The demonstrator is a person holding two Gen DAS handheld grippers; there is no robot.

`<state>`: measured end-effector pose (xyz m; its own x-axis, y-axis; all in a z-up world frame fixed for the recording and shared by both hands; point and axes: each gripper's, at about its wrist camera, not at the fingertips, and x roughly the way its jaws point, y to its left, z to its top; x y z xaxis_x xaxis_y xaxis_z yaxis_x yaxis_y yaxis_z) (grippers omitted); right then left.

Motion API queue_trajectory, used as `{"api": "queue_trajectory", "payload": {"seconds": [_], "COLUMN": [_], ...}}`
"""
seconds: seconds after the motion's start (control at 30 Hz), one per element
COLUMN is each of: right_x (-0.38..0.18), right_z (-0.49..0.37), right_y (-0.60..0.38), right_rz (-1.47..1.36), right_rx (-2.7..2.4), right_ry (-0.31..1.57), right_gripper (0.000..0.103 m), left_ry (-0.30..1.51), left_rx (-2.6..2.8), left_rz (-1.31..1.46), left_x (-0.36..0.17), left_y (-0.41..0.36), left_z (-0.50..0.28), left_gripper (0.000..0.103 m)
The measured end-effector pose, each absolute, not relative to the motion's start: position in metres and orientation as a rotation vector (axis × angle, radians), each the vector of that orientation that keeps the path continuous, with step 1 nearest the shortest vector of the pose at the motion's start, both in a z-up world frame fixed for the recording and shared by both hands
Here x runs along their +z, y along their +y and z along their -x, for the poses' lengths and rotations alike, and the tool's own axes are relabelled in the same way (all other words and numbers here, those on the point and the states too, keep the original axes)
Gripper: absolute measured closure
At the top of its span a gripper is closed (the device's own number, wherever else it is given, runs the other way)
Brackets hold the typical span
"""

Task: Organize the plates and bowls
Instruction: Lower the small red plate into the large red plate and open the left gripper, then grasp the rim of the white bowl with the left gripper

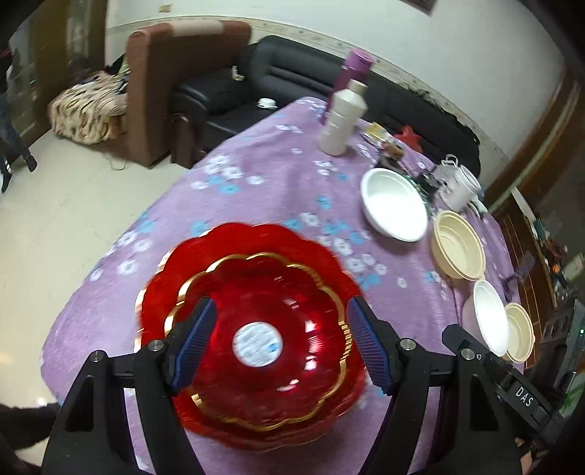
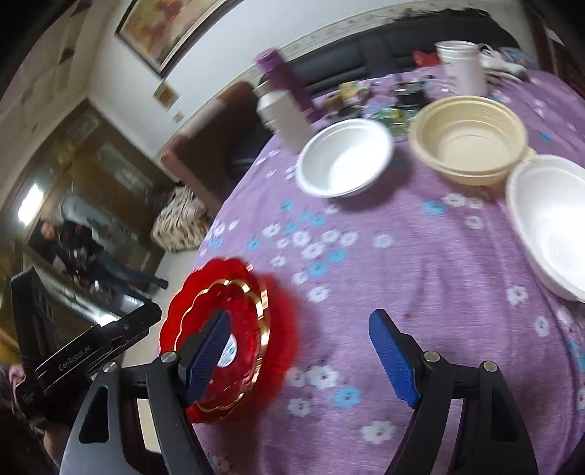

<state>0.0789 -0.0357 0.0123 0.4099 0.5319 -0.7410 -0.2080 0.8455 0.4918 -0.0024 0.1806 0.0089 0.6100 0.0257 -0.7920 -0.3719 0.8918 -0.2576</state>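
Fingers of both grippers, left [image 1: 279, 345] and right [image 2: 299, 356], gape wide, empty; red plates [image 1: 256, 329] near desk [image 1: 256, 182] edge could slide off if bumped.

1. White walls [image 1: 310, 22] with a patterned border strip; a framed picture [image 2: 164, 29] hangs high.
2. Pale glossy floor [image 1: 55, 219].
3. Brown armchair [image 1: 157, 91] beside a black sofa [image 1: 292, 73].
4. Desk under purple flowered cloth [image 1: 256, 175].
5. Dark wooden door frame [image 1: 541, 124].
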Motion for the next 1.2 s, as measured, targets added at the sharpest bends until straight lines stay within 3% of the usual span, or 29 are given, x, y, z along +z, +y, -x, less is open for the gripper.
{"api": "queue_trajectory", "payload": {"seconds": [0.67, 1.03, 1.2], "right_x": [-0.011, -0.032, -0.045], "right_z": [-0.172, -0.244, -0.264], "right_y": [-0.085, -0.069, -0.060], "right_rz": [-0.658, -0.660, -0.625], "right_rx": [0.400, 0.330, 0.300], "right_ry": [1.087, 1.126, 1.148], "right_gripper": [0.023, 0.033, 0.043], "left_ry": [1.035, 1.075, 1.091], "left_rx": [0.168, 0.217, 0.239], "left_rz": [0.358, 0.395, 0.415], "left_x": [0.002, -0.026, -0.041], "left_y": [0.131, 0.136, 0.143], "left_z": [-0.147, -0.211, -0.228], "left_gripper": [0.029, 0.030, 0.033]}}
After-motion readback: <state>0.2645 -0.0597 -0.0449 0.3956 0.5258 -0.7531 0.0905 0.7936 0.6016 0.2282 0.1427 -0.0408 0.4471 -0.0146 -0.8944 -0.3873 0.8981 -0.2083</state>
